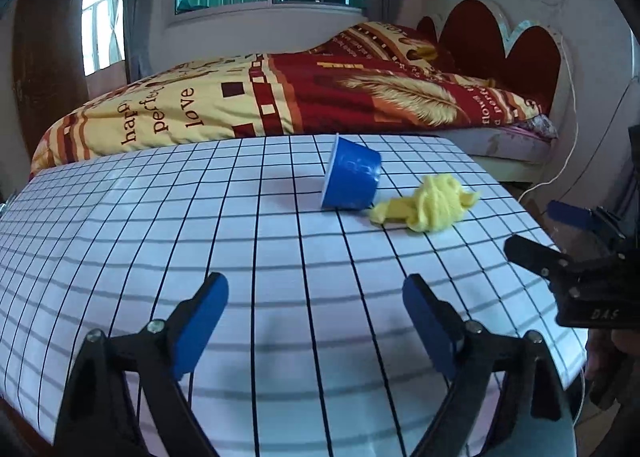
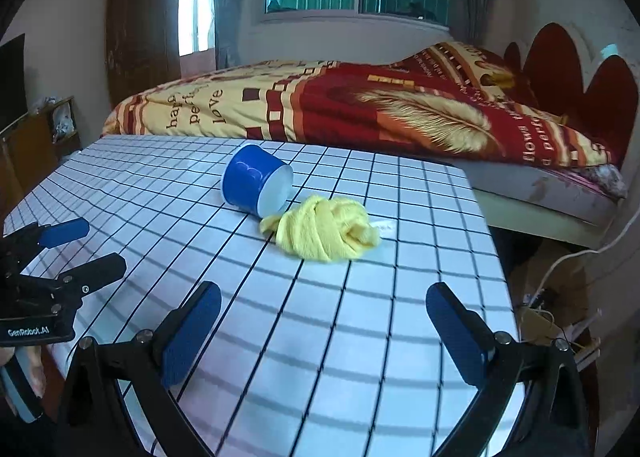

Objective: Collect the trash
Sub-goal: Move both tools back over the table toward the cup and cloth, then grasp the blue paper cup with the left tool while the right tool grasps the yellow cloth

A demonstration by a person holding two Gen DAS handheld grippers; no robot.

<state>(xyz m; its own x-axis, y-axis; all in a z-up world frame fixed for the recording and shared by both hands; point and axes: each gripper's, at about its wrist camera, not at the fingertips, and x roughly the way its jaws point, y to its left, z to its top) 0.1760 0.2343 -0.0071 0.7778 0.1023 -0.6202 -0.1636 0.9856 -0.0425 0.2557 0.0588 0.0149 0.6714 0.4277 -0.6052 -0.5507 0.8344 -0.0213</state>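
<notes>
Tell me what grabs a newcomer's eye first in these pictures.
A blue cup lies tipped on its side on the grid-patterned table, with a crumpled yellow cloth beside its mouth. Behind the table, a bed with a red and yellow blanket fills the room.

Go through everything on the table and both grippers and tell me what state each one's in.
Blue cup: tipped on its side, mouth toward the cloth.
Yellow cloth: crumpled in a knot, touching the cup's rim.
Left gripper: open, holding nothing.
Right gripper: open, holding nothing.

Tipped blue cup (image 1: 351, 177) touching crumpled yellow cloth (image 1: 428, 207)
</notes>
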